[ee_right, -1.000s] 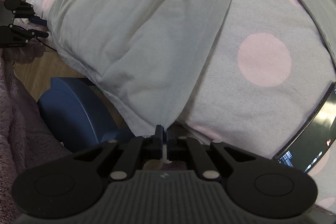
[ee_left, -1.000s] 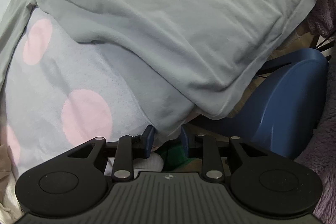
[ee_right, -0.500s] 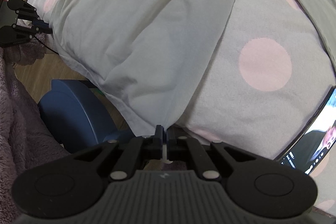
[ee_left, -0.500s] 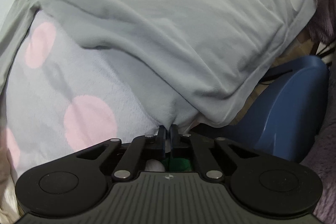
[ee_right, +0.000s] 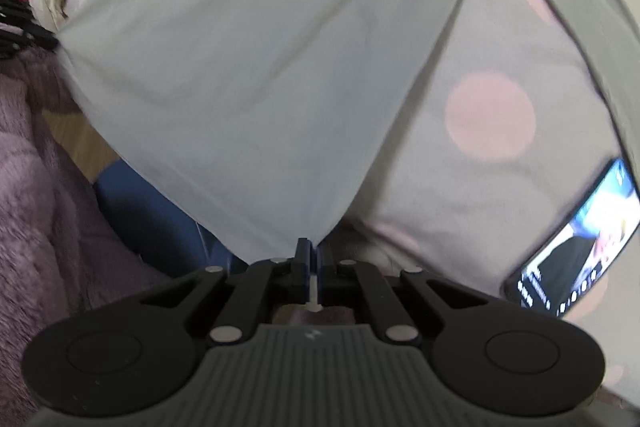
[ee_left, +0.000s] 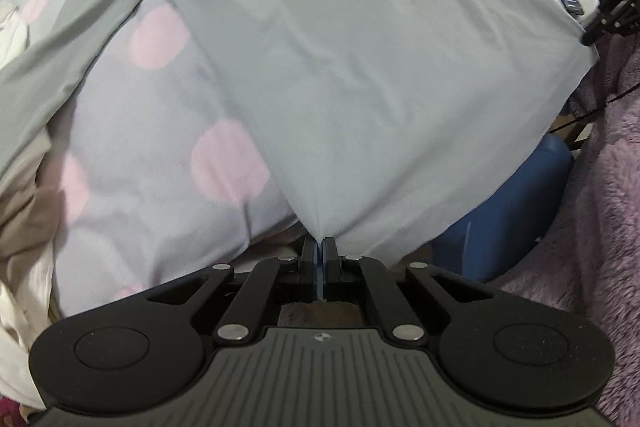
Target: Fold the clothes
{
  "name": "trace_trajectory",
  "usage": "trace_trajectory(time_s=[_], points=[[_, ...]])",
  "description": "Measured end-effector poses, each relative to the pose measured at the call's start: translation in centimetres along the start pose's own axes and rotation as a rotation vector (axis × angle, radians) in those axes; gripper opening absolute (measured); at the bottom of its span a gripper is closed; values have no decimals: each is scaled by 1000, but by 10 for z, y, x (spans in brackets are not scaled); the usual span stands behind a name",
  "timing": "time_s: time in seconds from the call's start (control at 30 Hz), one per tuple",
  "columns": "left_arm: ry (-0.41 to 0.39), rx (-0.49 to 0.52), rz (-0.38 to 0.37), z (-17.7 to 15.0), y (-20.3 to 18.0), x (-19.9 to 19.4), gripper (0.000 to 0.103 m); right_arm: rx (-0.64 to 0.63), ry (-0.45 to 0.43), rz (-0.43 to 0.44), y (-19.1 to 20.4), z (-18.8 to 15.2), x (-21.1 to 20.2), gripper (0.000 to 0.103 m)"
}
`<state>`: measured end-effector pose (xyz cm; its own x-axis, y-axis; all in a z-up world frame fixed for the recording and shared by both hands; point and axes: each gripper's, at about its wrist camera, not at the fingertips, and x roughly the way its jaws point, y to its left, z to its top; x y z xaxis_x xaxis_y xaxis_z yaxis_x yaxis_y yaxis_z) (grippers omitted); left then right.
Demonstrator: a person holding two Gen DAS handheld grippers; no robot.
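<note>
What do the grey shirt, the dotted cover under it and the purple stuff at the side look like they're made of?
Grey shirt: thin, matte knit, probably cotton jersey; it drapes in soft creases and pulls to a point where the left gripper pinches it. Dotted cover: brushed, fleecy fabric with a slightly fuzzy surface. Purple fabric: deep plush pile, likely synthetic fleece; tufts are visible.

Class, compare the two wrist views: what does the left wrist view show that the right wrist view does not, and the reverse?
Left wrist view only: the left gripper shut on a corner of the grey garment, and one long sleeve trailing off.

Right wrist view only: the right gripper shut on another corner, and a lit phone screen seen face-on.

Both: the garment, the pink-dotted blanket, a blue chair and purple fleece.
</note>
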<state>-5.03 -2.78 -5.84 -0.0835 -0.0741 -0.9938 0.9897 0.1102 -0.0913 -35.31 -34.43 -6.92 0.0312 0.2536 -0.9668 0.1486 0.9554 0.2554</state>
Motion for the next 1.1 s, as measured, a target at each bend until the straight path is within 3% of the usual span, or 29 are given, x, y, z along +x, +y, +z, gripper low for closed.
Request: trace_trajectory(time_s=[0.27,0.47,0.57,0.83,0.9,0.97,1.1], points=[[98,-46,-6,4,12,39,0,5,146,-43,-5,-1,38,0],[175,-80,-32,7,16,49,2,7,127,-51,-8,3,39,0],[129,-89,-46,12,17,39,15,22,84,-39,-8,7,34,5],[-82,-101,-36,45,19,-8,22,84,-102,-49,-14,32,6,8],[-125,-112,-31,57,20,-16,26,102,-153,-66,-22,35,-2,21],[-169,-128,-27,71,21,-24,27,138,-210,-90,-44,35,-12,29],[-283,-168,-37,102,20,-25,27,281,-332,-144,-91,27,-38,29]])
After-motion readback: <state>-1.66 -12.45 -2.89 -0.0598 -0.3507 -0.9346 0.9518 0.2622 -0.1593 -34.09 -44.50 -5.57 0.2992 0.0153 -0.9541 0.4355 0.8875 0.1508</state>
